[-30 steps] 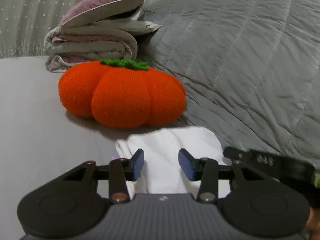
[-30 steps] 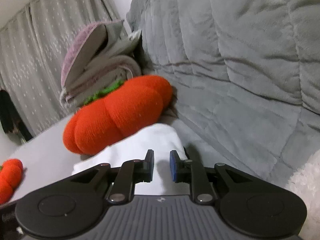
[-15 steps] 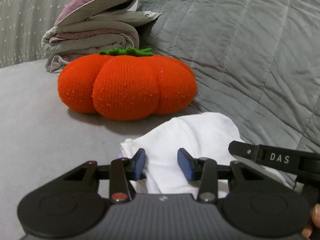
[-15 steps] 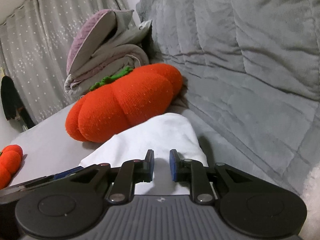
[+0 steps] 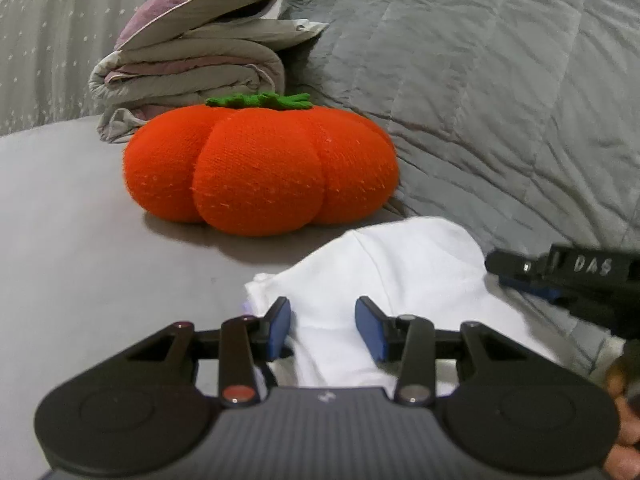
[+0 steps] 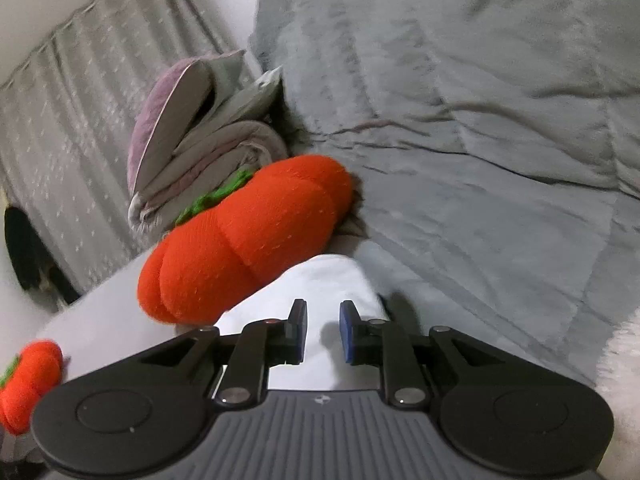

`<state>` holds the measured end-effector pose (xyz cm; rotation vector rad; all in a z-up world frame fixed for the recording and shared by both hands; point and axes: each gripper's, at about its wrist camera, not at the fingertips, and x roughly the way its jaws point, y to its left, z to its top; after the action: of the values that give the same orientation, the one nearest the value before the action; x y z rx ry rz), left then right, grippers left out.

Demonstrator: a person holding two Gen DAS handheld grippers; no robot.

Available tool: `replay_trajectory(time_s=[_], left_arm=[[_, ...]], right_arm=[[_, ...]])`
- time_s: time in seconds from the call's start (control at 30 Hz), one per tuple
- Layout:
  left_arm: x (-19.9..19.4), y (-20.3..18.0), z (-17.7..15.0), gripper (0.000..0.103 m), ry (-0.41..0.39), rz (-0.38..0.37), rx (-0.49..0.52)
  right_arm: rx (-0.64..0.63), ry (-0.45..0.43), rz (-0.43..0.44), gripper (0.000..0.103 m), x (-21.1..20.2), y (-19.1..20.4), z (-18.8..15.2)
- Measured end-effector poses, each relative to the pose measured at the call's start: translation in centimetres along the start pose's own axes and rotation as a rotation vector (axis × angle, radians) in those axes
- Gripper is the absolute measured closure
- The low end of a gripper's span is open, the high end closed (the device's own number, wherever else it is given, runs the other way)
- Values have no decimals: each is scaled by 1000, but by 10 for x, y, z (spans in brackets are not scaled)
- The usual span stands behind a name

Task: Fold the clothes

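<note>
- Quilt (image 5: 500,92): grey, heaped ahead and to the right of both claws; not mine to fold, I judge.
- Stack (image 5: 192,60): folded bedding far ahead-left, behind the pumpkin (image 5: 260,168).
- Garment (image 5: 400,276): white, lies compact on the sheet (image 5: 80,240), directly under and just ahead of both claws, near the pumpkin. It looks doubled over already; whether more folds remain, I cannot tell.
- Left claw (image 5: 323,326): jaws well apart, straddling the garment's near edge, gripping nothing.
- Right claw (image 6: 323,330): narrow gap, pads apart, empty, over the garment.
</note>
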<state>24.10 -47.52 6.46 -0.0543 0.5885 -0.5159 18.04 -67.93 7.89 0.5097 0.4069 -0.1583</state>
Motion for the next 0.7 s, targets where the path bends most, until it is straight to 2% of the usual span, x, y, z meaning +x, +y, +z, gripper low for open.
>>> replay_trajectory(time_s=[0.1,0.2,0.3,0.5,0.7], left_arm=[[-24,3,0,64,-47,-49,-41],[-32,-5,-9,64,-54,-79,-2],[-29,-15,-23,64,-44,-65,54],[-24,-11,-30,62,-33,-64,47],[-22,-11,-35,62,-30,-62,64]], right_arm=[[23,6,-9,84,2,-3,1],[4,-5,-16,84,2,1,1],[26,-25,-24,83,-2,-2,3],[173,-39,-8,82,-9,-24,8],[50,-15,-3,82,4,-1,9]])
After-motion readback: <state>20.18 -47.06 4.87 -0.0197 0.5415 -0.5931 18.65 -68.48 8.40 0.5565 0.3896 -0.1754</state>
